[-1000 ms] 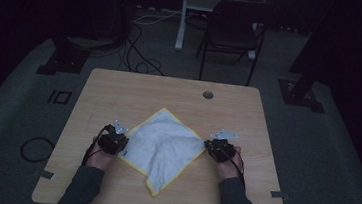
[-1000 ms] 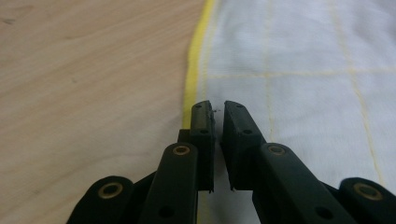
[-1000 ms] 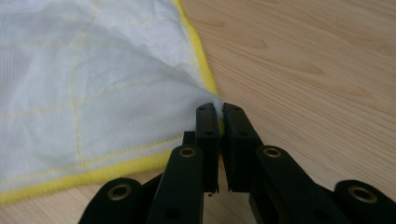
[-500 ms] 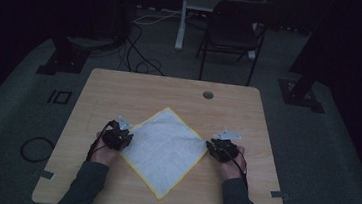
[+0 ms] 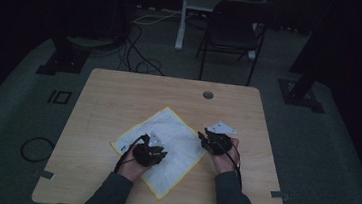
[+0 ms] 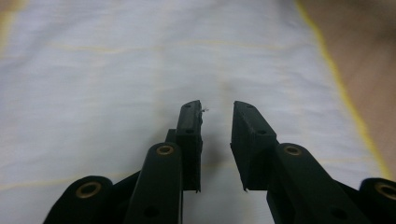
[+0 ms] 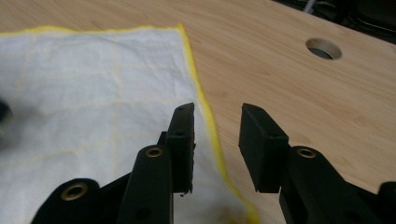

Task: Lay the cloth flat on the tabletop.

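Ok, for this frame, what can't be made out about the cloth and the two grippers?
- High view: the part of the cloth under the left gripper is hidden by it.
- High view: the small blue mark near the cloth's left corner is too small to read.
- Right gripper view: the dark blur at the left edge is cut off.
- Left gripper view: the cloth's near edge is hidden behind the jaws.

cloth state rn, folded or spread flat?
Spread flat. In the high view the cloth lies as one open sheet on the table, its yellow border visible along the edges, no layer doubled over; the left tool covers part.
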Motion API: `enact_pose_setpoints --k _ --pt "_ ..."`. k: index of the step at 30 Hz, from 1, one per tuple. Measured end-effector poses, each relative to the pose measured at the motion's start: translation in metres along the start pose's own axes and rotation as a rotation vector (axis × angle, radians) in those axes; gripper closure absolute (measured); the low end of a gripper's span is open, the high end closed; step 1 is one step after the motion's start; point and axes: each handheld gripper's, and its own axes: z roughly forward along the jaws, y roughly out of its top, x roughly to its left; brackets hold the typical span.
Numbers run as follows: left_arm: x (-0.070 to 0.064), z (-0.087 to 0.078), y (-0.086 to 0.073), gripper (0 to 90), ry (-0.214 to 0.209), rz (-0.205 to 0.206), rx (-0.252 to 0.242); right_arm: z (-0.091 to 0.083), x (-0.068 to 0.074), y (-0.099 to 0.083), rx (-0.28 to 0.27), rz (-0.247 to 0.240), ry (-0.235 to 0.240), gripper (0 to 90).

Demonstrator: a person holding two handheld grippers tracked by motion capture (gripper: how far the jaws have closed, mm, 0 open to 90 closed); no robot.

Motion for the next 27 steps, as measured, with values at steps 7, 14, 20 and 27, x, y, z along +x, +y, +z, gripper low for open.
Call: enact_pose_setpoints --k 7,14,20,27 --pt "-0.017 0.013 -0.004 73.2 -0.036 0.021 0.021 0.025 0.01 0.004 0.03 -0.039 0.053 76.9" --pt "-0.017 0.012 -0.006 72.5 -0.04 0.022 0.018 0.052 0.018 -0.003 0.111 -0.045 0.081 79.7" --pt "-0.016 0.008 -0.009 72.8 -0.05 0.021 0.025 0.06 0.015 -0.009 0.163 -0.04 0.073 82.8" --pt "-0.013 0.004 -0.015 74.3 -0.047 0.028 0.022 0.047 0.009 -0.021 0.171 -0.007 0.06 86.0"
